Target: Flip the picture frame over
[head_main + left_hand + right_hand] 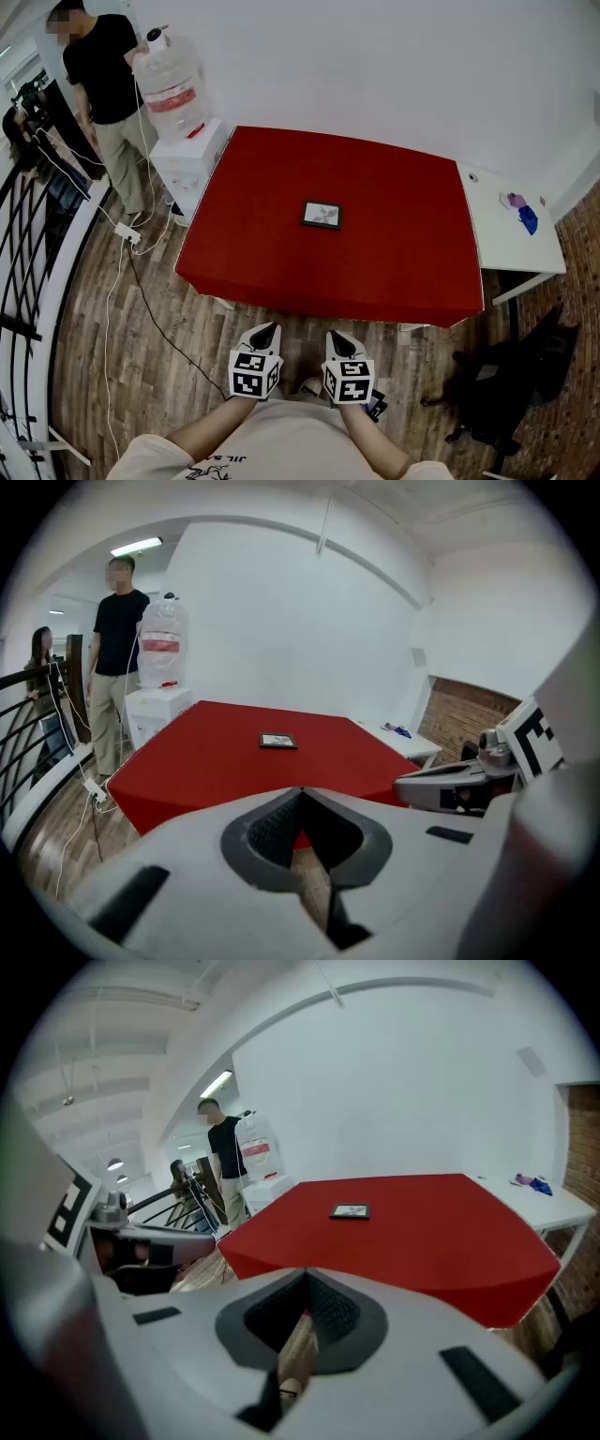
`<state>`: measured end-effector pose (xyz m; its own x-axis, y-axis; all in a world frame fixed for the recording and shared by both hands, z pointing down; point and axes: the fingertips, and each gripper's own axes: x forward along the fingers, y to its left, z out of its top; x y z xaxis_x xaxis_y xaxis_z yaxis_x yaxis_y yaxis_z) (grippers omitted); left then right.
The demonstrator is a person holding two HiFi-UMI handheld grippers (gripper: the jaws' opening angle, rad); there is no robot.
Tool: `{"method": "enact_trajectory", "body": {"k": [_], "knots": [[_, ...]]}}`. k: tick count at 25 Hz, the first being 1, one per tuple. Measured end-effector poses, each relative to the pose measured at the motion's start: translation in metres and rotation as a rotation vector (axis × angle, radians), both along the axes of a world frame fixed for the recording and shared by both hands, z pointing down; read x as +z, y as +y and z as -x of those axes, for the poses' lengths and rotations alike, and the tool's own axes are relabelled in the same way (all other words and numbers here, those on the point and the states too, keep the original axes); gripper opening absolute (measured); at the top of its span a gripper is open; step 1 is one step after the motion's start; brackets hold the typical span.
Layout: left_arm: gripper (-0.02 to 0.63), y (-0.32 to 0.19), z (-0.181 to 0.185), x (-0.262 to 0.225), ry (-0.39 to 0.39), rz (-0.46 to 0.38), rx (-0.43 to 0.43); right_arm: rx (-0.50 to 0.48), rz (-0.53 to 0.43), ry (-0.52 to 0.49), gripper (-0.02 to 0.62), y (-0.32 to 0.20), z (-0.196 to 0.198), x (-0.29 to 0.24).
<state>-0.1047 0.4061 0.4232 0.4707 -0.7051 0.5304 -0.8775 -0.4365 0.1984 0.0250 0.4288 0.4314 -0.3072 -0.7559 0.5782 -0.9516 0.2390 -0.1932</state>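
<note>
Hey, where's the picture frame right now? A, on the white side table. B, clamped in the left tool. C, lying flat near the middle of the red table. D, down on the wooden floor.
C: the picture frame lies flat on the red table, well apart from the left tool and the right tool, both shut and empty in front of the table's near edge.

head view: high, steeply down | both gripper views: low, forward | shared: distant red table [281,187], picture frame [322,215]
</note>
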Motion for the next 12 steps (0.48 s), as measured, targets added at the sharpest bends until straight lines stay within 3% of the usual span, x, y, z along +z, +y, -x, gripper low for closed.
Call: {"method": "enact_trajectory", "body": {"k": [12], "knots": [[0.006, -0.009, -0.025, 0.003, 0.017, 0.003, -0.027, 0.004, 0.02, -0.016, 0.005, 0.001, -0.03, 0.012]]}}
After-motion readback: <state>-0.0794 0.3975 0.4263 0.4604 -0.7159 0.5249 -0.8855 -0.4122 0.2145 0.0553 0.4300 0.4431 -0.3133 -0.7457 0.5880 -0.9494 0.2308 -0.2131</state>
